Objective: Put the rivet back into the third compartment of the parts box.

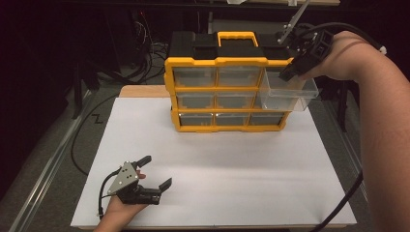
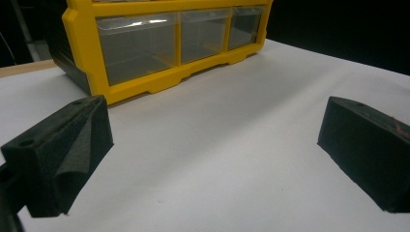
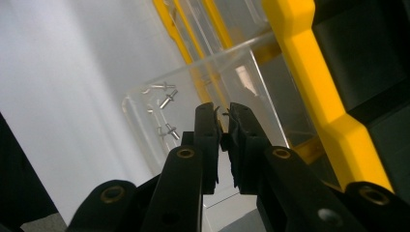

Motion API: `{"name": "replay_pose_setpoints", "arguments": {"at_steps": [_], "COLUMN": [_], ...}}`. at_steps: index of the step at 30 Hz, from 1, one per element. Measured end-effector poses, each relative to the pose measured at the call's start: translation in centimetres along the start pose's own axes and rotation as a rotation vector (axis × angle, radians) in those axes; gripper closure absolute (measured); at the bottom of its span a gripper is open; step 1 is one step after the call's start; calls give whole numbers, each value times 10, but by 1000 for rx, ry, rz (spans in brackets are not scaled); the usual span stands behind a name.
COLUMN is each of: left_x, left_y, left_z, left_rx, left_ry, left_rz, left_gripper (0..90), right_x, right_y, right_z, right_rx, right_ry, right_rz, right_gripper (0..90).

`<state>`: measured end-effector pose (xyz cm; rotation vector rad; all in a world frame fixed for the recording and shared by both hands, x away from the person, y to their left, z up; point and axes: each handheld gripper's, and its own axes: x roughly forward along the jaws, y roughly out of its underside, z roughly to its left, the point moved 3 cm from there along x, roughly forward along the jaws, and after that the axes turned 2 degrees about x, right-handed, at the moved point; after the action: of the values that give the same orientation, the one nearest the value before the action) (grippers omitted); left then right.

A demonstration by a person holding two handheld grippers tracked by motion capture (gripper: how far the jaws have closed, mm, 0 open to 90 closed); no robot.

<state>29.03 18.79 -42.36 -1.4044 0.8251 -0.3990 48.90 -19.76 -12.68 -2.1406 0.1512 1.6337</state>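
A yellow-framed organizer (image 1: 227, 92) stands upright toward the far side of the desk (image 1: 217, 183), its front a grid of clear drawers. The clear drawer (image 1: 288, 94) at the right end of the organizer's top row is pulled most of the way out and sticks forward past the yellow frame, hanging above the desk. The right gripper (image 1: 290, 72) sits at that drawer's upper rim, right beside the organizer's top right corner. In the right gripper view its jaws stand nearly together, pinching the drawer's thin clear wall (image 3: 222, 140) between the pads. Through that wall a few small metal screws (image 3: 167, 101) lie scattered on the drawer's floor, well away from the pinched edge.

The left gripper (image 1: 154, 171) rests low on the desk, well in front of the organizer and off toward its left side, held by a hand (image 1: 118, 210) at the near edge. Its jaws are spread wide with only bare white desk between them. In the left gripper view the organizer's bottom row of drawers (image 2: 179, 38) lies ahead, all pushed in flush with the frame.
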Motion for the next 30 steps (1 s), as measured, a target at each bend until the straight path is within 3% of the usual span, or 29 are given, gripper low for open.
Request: {"name": "replay_pose_setpoints", "arguments": {"at_steps": [5, 8, 10, 11, 12, 13, 17, 22, 30], "left_x": [0, 0, 0, 0, 0, 0, 1, 2, 2], "left_y": [0, 0, 0, 0, 0, 1, 1, 1, 1], "left_z": [0, 1, 1, 1, 1, 1, 3, 6, 7], "left_rx": [0, 1, 1, 1, 0, -1, -11, -18, -24], "left_ry": [1, 2, 2, 1, 1, 2, -3, -7, -26], "left_rz": [0, 1, 3, 3, 3, 3, 4, 5, 10], "left_gripper": [3, 3, 3, 3, 3, 3, 3, 3, 3], "right_x": [16, 16, 10, 7, 3, -1, -23, -35, -35], "right_y": [0, -2, -4, -5, -6, -6, -3, 13, 43], "right_z": [0, 0, 0, 0, 1, 1, 11, 33, 68], "right_rx": [-14, -11, 10, 6, 11, 14, 16, 16, 13], "right_ry": [-32, -39, -57, -38, -9, 0, 1, 10, -7], "right_rz": [14, 11, -27, -27, -20, -20, -53, -41, -22], "right_gripper": [839, 823, 626, 534, 474, 474, 464, 430, 371]}}
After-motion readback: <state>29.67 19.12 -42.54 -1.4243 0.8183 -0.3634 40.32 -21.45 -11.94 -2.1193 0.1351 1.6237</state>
